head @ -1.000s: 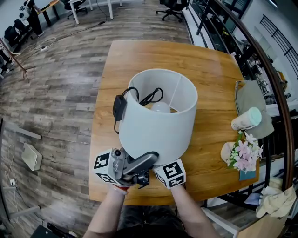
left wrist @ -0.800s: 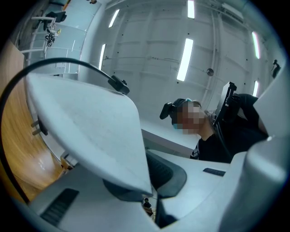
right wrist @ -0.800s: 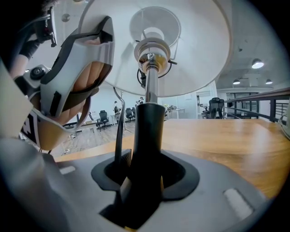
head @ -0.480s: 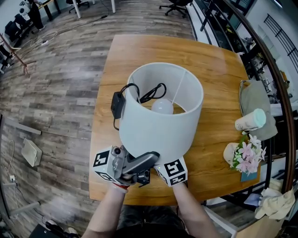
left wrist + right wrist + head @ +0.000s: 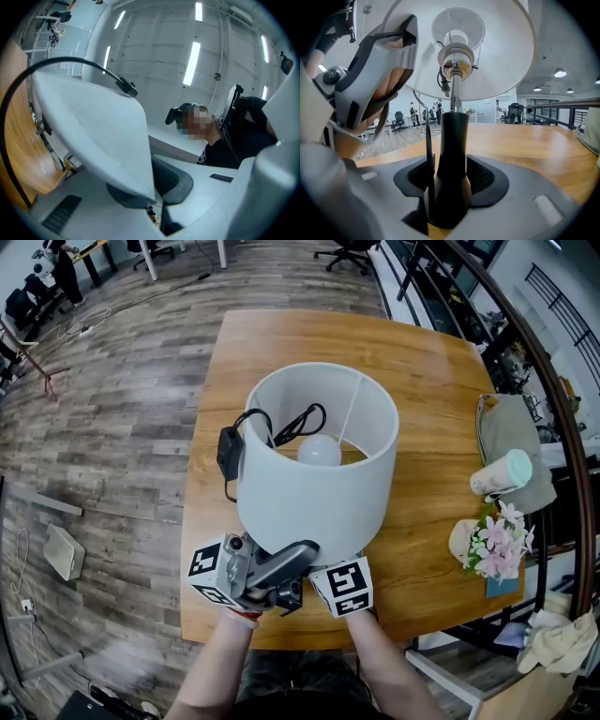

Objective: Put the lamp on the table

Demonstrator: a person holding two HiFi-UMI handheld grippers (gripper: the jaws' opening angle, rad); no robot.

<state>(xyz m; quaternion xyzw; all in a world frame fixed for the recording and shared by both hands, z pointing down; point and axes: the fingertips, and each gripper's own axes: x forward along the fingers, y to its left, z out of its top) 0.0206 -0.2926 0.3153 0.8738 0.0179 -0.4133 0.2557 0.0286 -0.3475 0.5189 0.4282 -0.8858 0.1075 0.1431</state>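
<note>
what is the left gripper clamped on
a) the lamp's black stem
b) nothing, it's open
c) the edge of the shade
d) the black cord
c: in the left gripper view the left gripper has its fingers shut together on the thin lower edge of the white shade, and nothing else sits between them.

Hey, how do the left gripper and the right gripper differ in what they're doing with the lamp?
The left gripper is shut, pinching the lampshade at its lower rim. The right gripper stands open, its jaws having just been opening, with the black stem between them and a gap showing beside it. The left gripper points upward; the right gripper points roughly level across the table. Both are at the same lamp.
</note>
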